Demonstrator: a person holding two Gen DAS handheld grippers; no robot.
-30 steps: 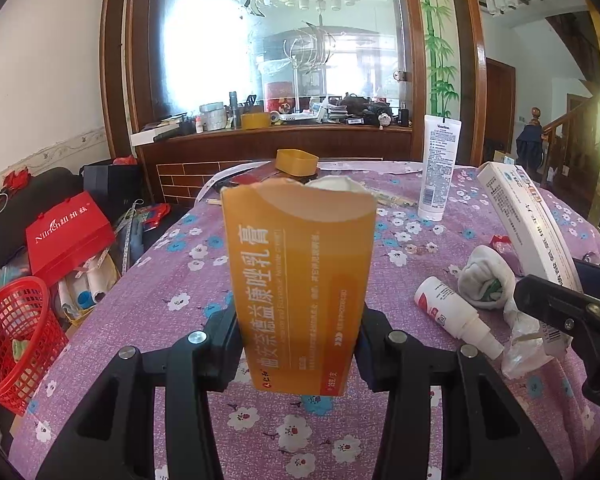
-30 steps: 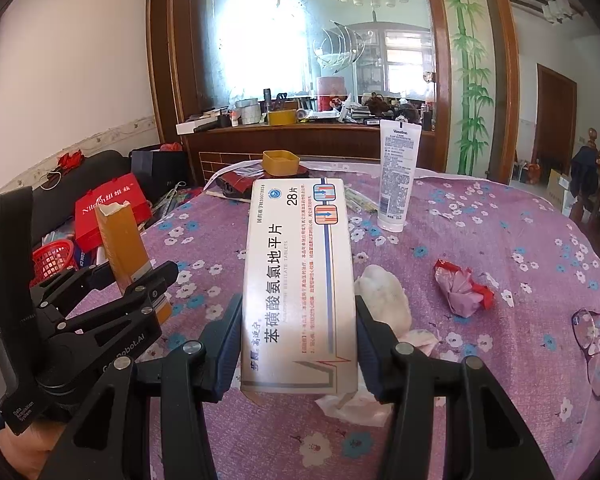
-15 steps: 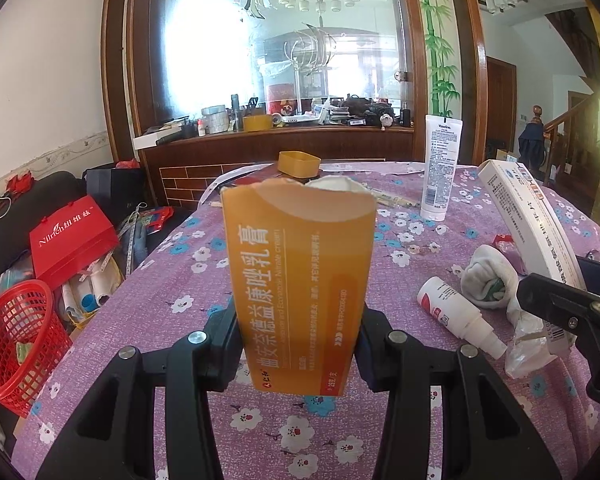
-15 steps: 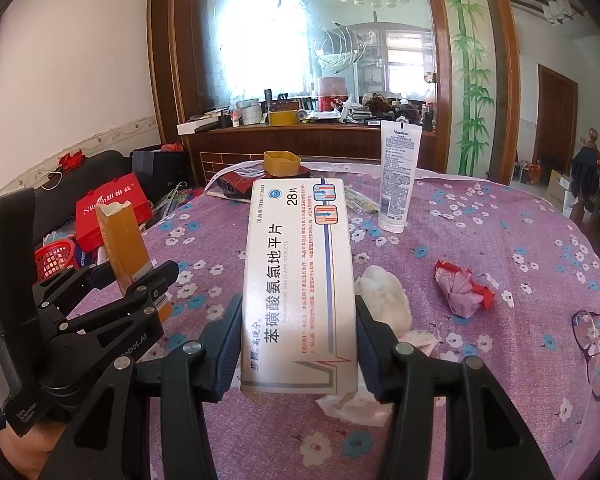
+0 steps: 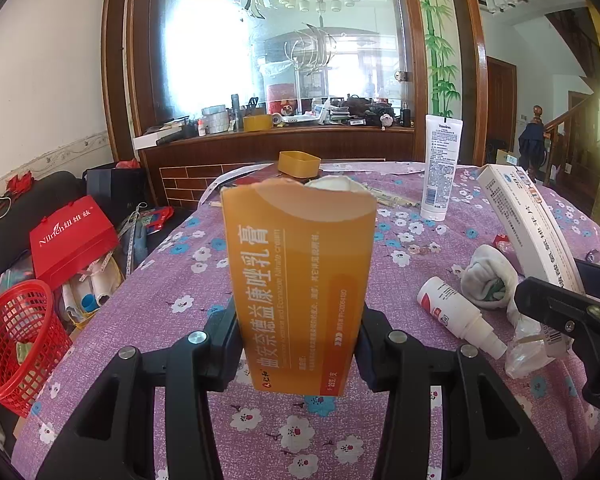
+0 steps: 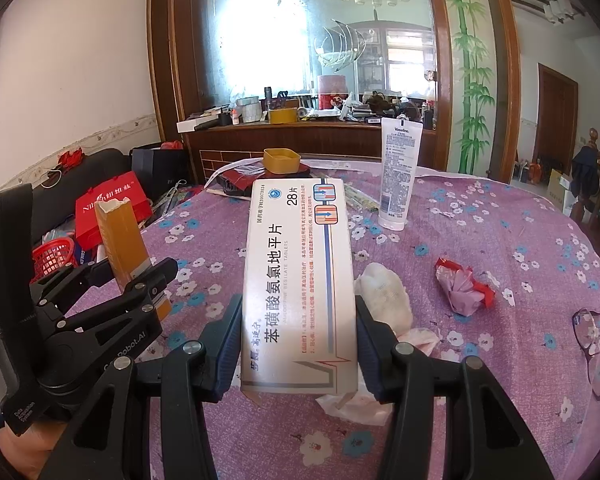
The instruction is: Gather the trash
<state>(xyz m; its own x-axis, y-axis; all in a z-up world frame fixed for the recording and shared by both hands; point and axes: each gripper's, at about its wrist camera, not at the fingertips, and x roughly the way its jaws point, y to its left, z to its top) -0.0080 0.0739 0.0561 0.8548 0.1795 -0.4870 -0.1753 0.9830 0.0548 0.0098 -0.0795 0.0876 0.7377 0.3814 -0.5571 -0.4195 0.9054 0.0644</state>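
My left gripper [image 5: 298, 344] is shut on an orange ointment box [image 5: 300, 280], held upright above the purple flowered tablecloth [image 5: 172, 280]. The same orange box [image 6: 120, 240] shows at the left of the right wrist view. My right gripper [image 6: 298, 356] is shut on a white tablet box [image 6: 300, 288], also seen slanting at the right of the left wrist view as the white box [image 5: 528, 228]. A red mesh basket [image 5: 16, 344] stands on the floor at the left, below the table edge. On the cloth lie a crumpled tissue [image 6: 384, 292] and a red-pink wrapper [image 6: 462, 286].
A small white spray bottle [image 5: 456, 320], a rolled white sock [image 5: 488, 276], a standing lotion tube [image 6: 398, 176], a yellow tub [image 6: 282, 160] and glasses [image 6: 594, 344] are on the table. A red gift bag [image 5: 72, 236] and clutter sit left, beside the basket.
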